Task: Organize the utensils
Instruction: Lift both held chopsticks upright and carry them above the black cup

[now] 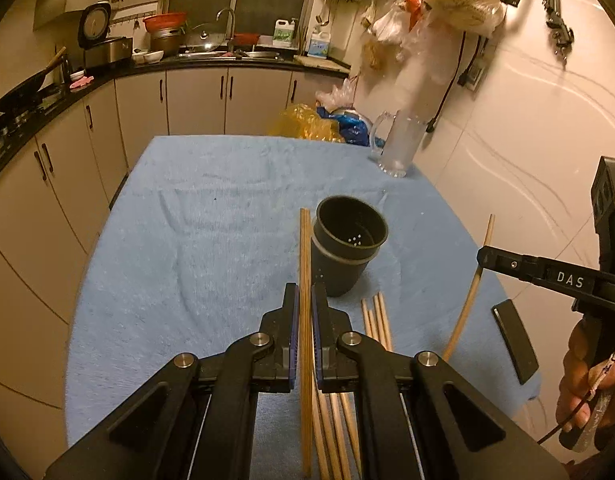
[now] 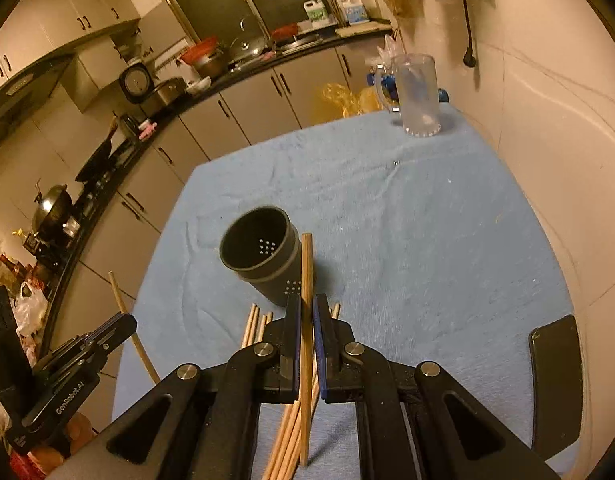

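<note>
A dark grey perforated utensil cup (image 1: 345, 248) stands on the blue cloth; it also shows in the right wrist view (image 2: 263, 254). My left gripper (image 1: 305, 300) is shut on one wooden chopstick (image 1: 305, 264), held just left of the cup. My right gripper (image 2: 306, 308) is shut on another chopstick (image 2: 306, 276), just right of the cup; it shows from the side in the left view (image 1: 483, 258) with its chopstick (image 1: 473, 284). Several loose chopsticks (image 1: 377, 320) lie on the cloth below the cup and show in the right view (image 2: 255, 326).
A clear glass mug (image 1: 399, 144) stands at the table's far right corner. A black phone (image 1: 513, 344) lies near the right edge. The blue cloth (image 1: 211, 220) covers the table. Kitchen cabinets and a counter run along the left and back.
</note>
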Tool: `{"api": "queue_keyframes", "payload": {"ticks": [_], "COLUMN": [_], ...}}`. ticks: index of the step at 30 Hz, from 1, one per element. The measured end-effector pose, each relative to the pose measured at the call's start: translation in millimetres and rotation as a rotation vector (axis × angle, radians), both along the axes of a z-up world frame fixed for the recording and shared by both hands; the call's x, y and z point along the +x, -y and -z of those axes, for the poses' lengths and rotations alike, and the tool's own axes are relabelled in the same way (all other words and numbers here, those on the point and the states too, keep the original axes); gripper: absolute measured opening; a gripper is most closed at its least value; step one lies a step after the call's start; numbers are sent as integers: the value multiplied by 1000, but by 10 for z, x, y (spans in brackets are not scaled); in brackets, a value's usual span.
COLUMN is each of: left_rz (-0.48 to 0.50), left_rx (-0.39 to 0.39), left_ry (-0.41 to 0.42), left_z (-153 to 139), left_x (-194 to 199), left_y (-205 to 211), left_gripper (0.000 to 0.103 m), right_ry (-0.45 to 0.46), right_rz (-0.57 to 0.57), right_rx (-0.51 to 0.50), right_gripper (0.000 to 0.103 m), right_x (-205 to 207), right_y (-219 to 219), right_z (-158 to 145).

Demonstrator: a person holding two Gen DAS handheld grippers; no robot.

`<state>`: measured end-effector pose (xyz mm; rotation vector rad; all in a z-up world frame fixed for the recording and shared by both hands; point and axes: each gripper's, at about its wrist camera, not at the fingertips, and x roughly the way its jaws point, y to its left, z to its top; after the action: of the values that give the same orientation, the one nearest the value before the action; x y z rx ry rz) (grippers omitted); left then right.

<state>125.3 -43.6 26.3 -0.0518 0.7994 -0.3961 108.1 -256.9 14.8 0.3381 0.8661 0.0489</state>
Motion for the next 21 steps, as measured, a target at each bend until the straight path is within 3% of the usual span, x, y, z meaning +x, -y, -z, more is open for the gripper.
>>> {"api": "queue_keyframes", "payload": {"ticks": [21], "left_rz": [-23], "left_rx": [-20], "left_ry": [71], "left_z": [-337], "left_x": [66], "left_y": [-123], "left_gripper": [6], "right_ry": [97], "right_rz": [22], "right_rx": [20], "right_gripper": [6], "right_x": [-11], "right_y": [81], "right_z": [-432]}}
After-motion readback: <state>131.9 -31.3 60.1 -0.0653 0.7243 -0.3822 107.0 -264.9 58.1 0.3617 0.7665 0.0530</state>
